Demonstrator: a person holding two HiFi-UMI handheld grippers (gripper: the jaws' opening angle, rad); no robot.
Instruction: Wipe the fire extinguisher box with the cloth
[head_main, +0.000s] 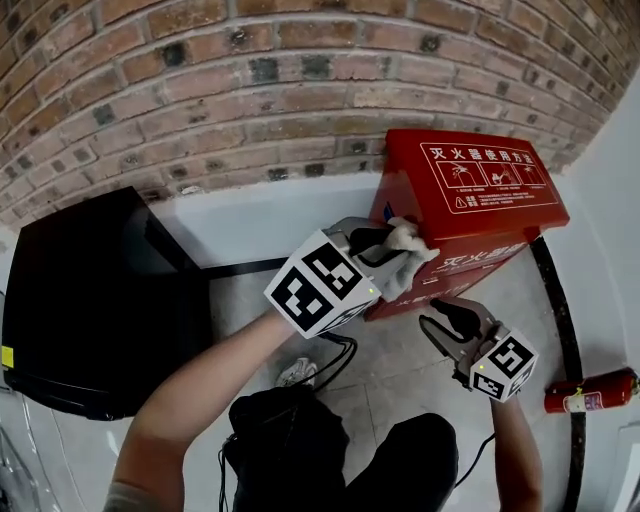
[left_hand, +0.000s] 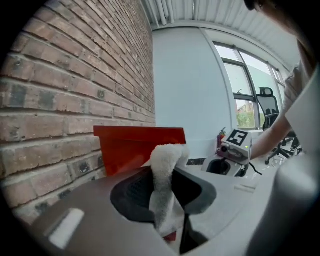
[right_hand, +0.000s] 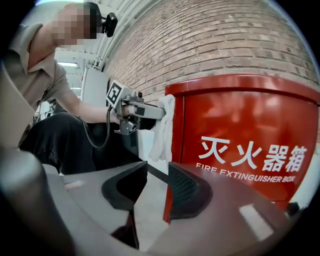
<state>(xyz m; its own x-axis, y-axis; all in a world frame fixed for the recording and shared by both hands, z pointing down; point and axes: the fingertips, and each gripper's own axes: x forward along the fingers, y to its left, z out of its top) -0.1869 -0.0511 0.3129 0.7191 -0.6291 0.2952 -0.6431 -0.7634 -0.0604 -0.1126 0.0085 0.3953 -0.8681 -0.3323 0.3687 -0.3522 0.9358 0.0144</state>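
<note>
L tool (left_hand: 166, 197) clamped on cloth (head_main: 405, 255), cloth at top-left edge of fire extinguisher box (head_main: 470, 190), prob touching. Box stands vs brick wall (head_main: 250, 90). R tool (right_hand: 157, 187) jaws apart, empty, near box front. I judge wipe starting; next: drag cloth across lid, keep contact.

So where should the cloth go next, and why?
Probably sweep the left gripper, shut on the white cloth, sideways across the front of the fire extinguisher box. The cloth sits at the box's left edge, so nearly all its red face lies beyond. The right gripper is open and empty.
</note>
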